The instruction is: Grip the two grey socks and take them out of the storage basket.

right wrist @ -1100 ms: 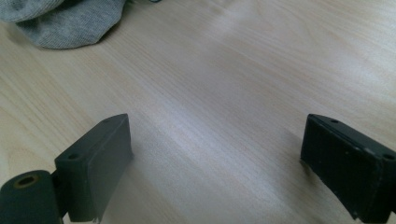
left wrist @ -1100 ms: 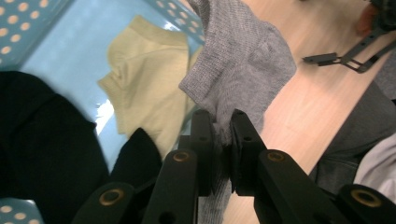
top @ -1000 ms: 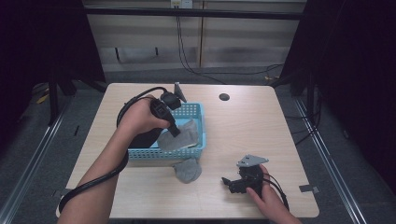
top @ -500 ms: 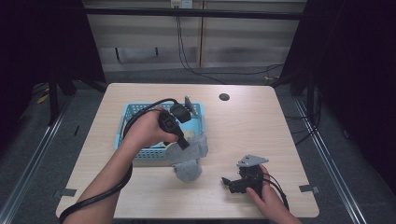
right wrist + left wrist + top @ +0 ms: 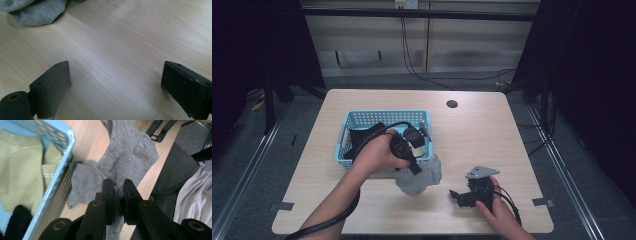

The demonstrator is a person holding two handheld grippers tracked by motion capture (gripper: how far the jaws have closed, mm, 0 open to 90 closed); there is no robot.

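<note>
The grey sock, a soft ribbed knit, droops in loose folds onto the pale wood-grain counter just beside the light-blue plastic basket, whose lattice walls hold an olive-green garment and a dark one. The left gripper points down over the basket's near corner, its black fingers pinching the sock's fabric, the forearm reaching in from the near edge. To the right, the right gripper rests low on the counter, fingers spread wide over bare wood.
</note>
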